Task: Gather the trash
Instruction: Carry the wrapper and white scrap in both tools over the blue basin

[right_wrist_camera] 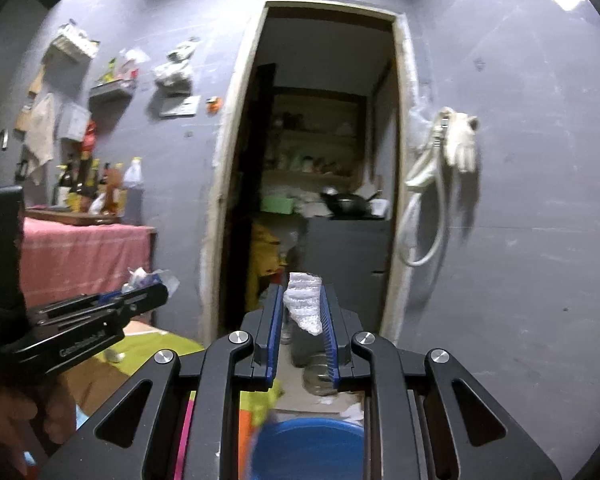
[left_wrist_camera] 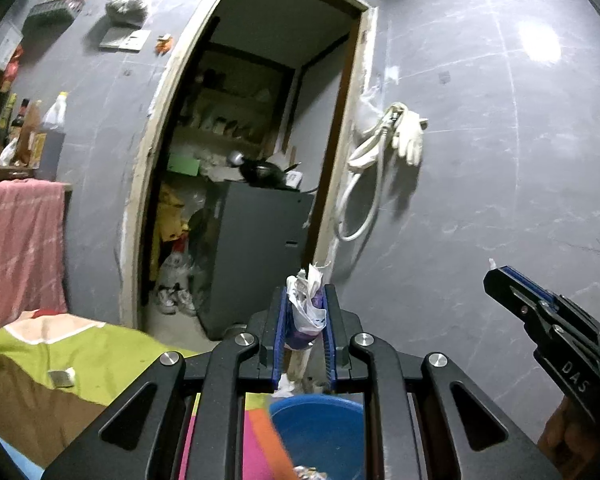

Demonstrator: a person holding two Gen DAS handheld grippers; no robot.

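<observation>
Currently both claws are holding trash aloft, and the blue basin [left_wrist_camera: 320, 428] is sitting directly below the fingers in both wrist views.

Left claw [left_wrist_camera: 306, 320]: narrowed onto a crumpled wrapper wad [left_wrist_camera: 309, 308], white and purple plastic, which is poking out past the fingertips and also trailing down behind them toward the basin.

Right claw [right_wrist_camera: 303, 316]: narrowed onto one piece of white bubble wrap [right_wrist_camera: 303, 304], which is pressing mainly against the right pad; whether the left pad is touching it I cannot tell.

Risks, as judgement:
- The bubble wrap is looking lightly pinched, so it may be slipping free early and falling short of the basin rim, onto the green cloth [left_wrist_camera: 100, 356] to the left of the claws.
- The wad is loose and layered; on release, part of it may be clinging to the ribbed blue pads rather than dropping.
- Both pieces are light, so any sideways swing during release is likely to be carrying them off the basin.
- The two claws are working near each other over one basin; opening together could be making them bump.

Count: two claws, two held pieces of trash (one each), one blue basin. One small pale scrap [left_wrist_camera: 62, 378] is lying on the green cloth, left of the left claw, possibly still to collect.
</observation>
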